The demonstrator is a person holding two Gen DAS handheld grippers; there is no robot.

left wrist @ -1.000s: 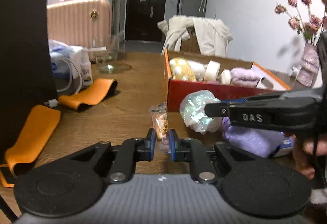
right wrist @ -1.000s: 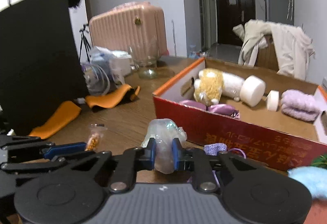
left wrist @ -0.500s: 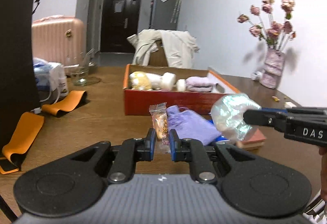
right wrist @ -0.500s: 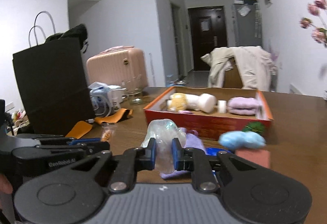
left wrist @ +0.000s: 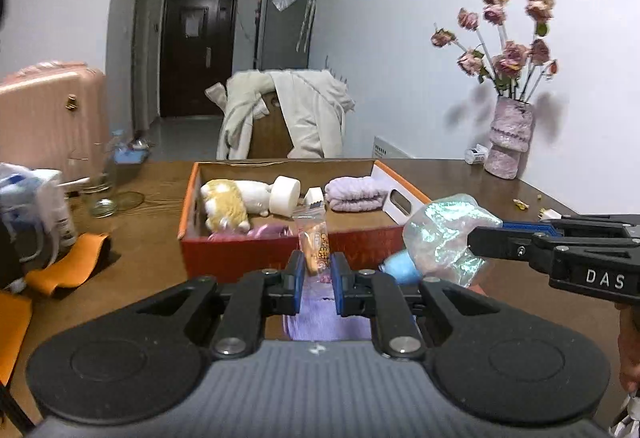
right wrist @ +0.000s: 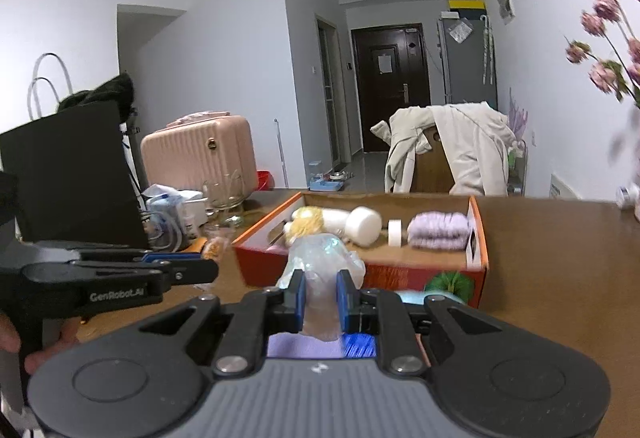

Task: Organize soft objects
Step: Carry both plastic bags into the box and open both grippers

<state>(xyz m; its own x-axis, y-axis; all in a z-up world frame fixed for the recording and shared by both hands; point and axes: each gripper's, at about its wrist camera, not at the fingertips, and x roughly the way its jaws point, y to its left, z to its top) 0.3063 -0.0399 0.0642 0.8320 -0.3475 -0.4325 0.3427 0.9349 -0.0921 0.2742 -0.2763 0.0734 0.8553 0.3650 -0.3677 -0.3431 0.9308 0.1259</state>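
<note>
Both items are carried toward the orange cardboard box on the wooden table. The left gripper is closed on a small clear snack packet with orange contents, pinched at its lower end, upright. The right gripper is clamped on a crumpled iridescent plastic bag, squeezed thin between the pads, top bulging free above them. The box is already loaded: a yellow-white plush toy, a white foam cylinder, a folded lilac towel; free floor appears left at the front and centre. Suggested: each item should be lifted clear of the near wall, lowered into the free floor, and released one at a time, low, since the light bag is likely to spring open and drift. A lilac cloth and a blue fluffy item lie outside, just before the box; these are judged still to be sorted.
</note>
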